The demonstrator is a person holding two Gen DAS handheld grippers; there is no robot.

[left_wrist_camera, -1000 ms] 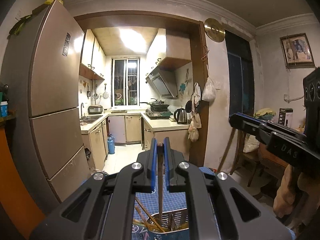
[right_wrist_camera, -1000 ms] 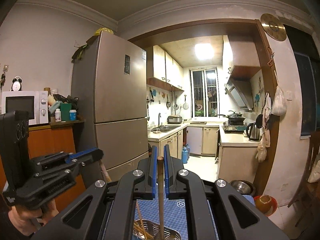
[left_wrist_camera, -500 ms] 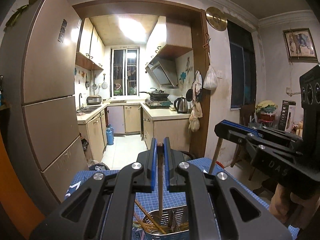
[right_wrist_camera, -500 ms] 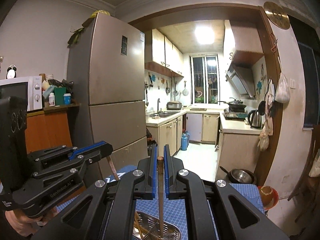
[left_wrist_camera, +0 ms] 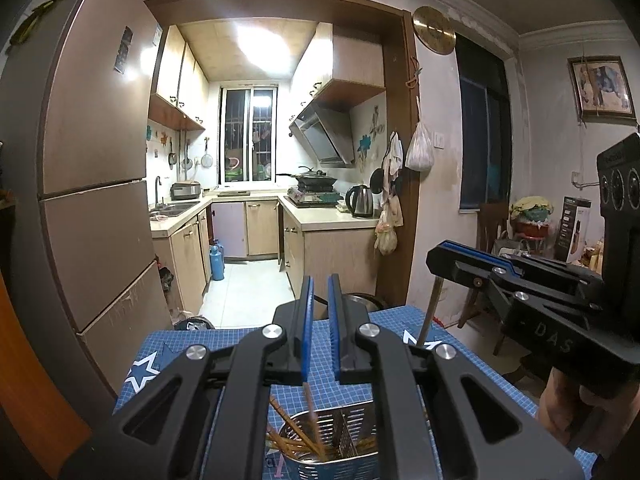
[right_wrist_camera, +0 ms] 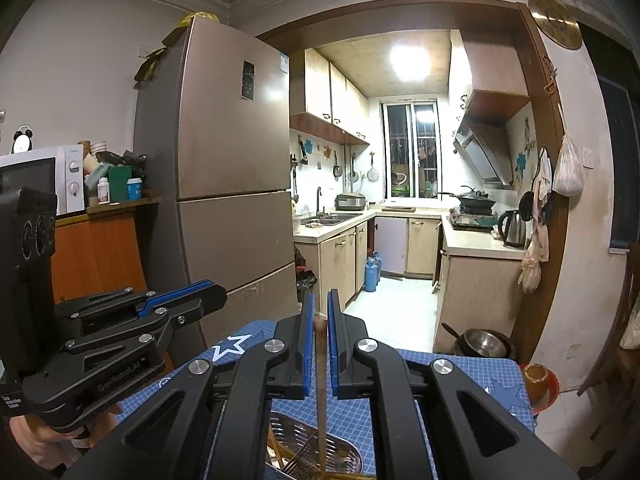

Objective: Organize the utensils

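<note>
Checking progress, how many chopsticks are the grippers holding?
1: a chopstick in the right gripper, over the holder. The left gripper holds none; more chopsticks sit in the holder.

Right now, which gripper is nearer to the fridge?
Left. In the right wrist view, the left gripper sits directly in front of the fridge, level with its lower doors. The right gripper is further right, facing the kitchen doorway.

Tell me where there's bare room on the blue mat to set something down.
Bare mat lies right of the right gripper, toward the steel pan and orange bowl. Another patch sits by the white star. The utensil basket area is crowded with chopsticks.
</note>
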